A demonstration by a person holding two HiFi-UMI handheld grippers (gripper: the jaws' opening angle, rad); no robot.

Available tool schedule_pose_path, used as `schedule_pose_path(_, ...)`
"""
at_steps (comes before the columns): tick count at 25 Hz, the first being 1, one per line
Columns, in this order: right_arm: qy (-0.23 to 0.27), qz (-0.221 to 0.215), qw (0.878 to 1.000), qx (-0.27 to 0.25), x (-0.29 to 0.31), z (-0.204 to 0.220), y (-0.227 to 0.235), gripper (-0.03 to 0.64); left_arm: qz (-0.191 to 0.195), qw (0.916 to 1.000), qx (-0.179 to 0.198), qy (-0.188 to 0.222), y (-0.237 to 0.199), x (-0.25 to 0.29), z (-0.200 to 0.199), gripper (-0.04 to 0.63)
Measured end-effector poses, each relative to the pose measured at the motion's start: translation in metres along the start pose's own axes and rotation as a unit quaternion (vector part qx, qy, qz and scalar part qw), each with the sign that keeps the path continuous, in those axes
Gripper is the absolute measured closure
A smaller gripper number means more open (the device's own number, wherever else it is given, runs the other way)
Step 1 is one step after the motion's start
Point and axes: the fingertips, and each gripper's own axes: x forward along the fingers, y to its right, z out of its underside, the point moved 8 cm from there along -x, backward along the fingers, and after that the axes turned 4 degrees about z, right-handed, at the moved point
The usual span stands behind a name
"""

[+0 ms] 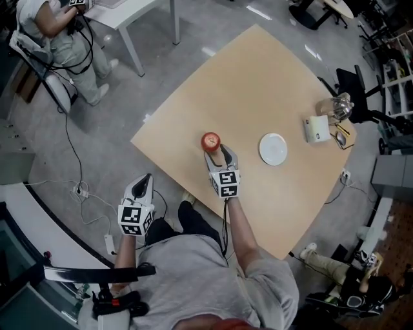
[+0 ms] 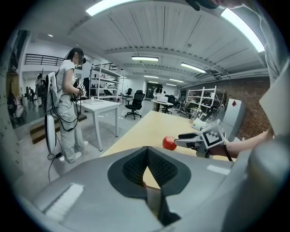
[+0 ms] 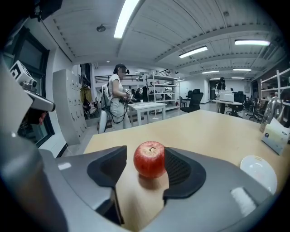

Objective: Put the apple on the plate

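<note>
A red apple (image 1: 210, 141) stands on the light wooden table (image 1: 258, 77), left of a small white plate (image 1: 273, 149) that holds nothing. My right gripper (image 1: 217, 152) reaches in from the near edge with its jaws on either side of the apple (image 3: 149, 158). It is open: a gap shows at the left pad, while the right pad sits close against the fruit. The plate (image 3: 258, 172) lies to the right of that gripper. My left gripper (image 1: 143, 179) hangs off the table's near-left edge, its pads (image 2: 136, 165) meeting at the tips around nothing. From there the apple (image 2: 169, 143) shows ahead.
A white box (image 1: 316, 129) and a glass jar (image 1: 339, 106) stand at the table's right edge. A person (image 1: 61, 32) stands beside a white table (image 1: 129, 13) at the far left. Cables trail across the floor (image 1: 84, 190).
</note>
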Motion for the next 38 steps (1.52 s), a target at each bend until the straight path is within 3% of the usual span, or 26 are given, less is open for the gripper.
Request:
schedule_pose_path(12,-0.019,-0.005,1.0,-0.02,0.036,0.017,0.012,0.27,-0.004,0.9996,-0.013,-0.024,-0.002,0.021,0.011,0.575)
schedule_pose_path(22,-0.017,-0.02,1.0,-0.016,0.047,0.018,0.02,0.253,-0.004,0.9991,-0.019,-0.038,0.003,0.04,0.011,0.575)
schedule_pose_path(38,-0.011,-0.005,1.0,-0.006,0.037,0.014,0.022,0.25,-0.001,0.9993,-0.015,-0.036,0.002,0.039,0.009,0.575)
